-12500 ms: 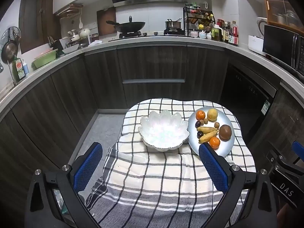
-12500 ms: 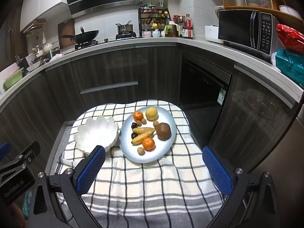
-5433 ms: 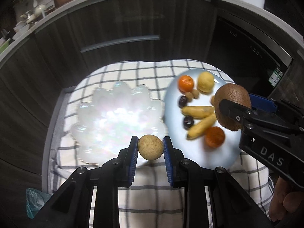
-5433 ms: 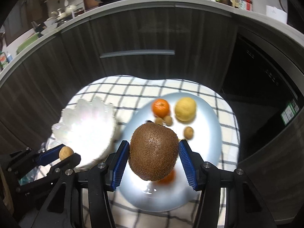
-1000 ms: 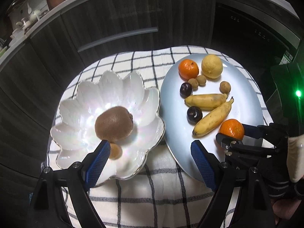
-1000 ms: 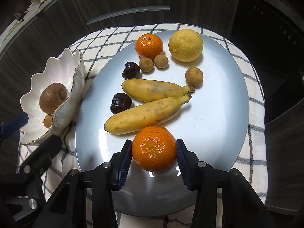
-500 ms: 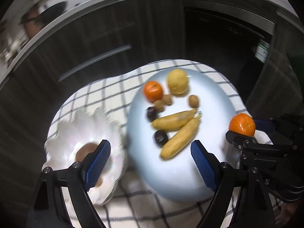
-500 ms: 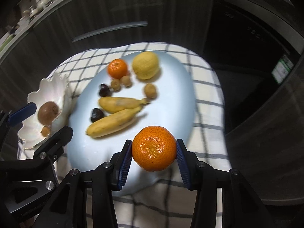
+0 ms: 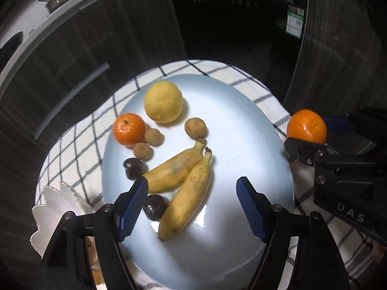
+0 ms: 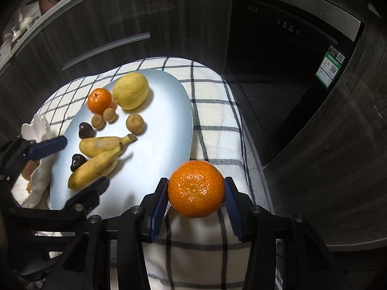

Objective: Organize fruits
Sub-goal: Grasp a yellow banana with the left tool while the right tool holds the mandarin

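Observation:
My right gripper [image 10: 196,191] is shut on a tangerine [image 10: 196,188] and holds it above the checked cloth, just off the right rim of the pale blue plate [image 10: 154,145]. My left gripper [image 9: 192,183] hovers over the plate [image 9: 241,145]. Its jaws are closing, with the two bananas [image 9: 183,183] between the pads and clear of them. Also on the plate are a second tangerine [image 9: 129,129], a lemon [image 9: 163,101], three small brown fruits and two dark ones. The white flower bowl [image 9: 53,207] sits at the lower left, mostly hidden.
The checked cloth [image 10: 217,125] covers a small raised surface that drops off to the right and far side. Dark cabinet fronts [image 10: 108,24] and a built-in appliance [image 10: 278,48] curve around behind. The right gripper with its tangerine [image 9: 306,126] shows at the right edge of the left wrist view.
My left gripper has swung right from above the bowl to above the plate, and its jaws stand narrower. My right gripper has lifted the tangerine off the plate and carried it right, over the cloth.

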Demonstrator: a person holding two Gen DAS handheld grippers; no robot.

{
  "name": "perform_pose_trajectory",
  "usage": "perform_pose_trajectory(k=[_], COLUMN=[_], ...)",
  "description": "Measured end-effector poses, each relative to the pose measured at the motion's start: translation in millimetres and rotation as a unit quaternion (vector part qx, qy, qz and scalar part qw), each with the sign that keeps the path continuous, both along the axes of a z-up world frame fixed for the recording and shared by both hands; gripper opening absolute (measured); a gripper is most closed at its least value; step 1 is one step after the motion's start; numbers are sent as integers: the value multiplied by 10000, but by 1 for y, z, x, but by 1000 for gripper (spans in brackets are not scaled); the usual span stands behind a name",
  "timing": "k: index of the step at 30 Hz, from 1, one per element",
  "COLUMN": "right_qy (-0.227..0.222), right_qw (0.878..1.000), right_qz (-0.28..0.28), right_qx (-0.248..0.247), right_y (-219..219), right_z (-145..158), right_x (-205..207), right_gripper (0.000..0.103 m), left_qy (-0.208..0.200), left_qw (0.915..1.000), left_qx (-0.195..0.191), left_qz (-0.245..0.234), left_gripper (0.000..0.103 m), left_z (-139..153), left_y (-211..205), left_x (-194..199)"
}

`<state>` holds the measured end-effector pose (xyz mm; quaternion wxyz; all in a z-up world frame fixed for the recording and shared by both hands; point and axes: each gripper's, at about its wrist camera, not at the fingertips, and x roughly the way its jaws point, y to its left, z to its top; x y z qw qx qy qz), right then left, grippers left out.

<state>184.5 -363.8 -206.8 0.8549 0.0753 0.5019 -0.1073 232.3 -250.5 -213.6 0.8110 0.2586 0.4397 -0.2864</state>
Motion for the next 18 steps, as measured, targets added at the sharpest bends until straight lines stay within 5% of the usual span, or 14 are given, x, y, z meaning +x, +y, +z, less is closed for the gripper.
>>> perform_pose_trajectory(k=[12,18], right_qy=[23,40], right_qw=[10000,10000], right_qz=[10,32], right_qx=[-2,-29], right_y=[5,9], right_z=[-7,-6], right_x=[8,8], right_gripper=[46,46], left_qy=[308,256], left_qw=[9995,9996], left_qx=[69,41], left_qz=[4,78], left_gripper=[55,35], left_z=[-24,-22], left_y=[-3,0], left_x=[8,8])
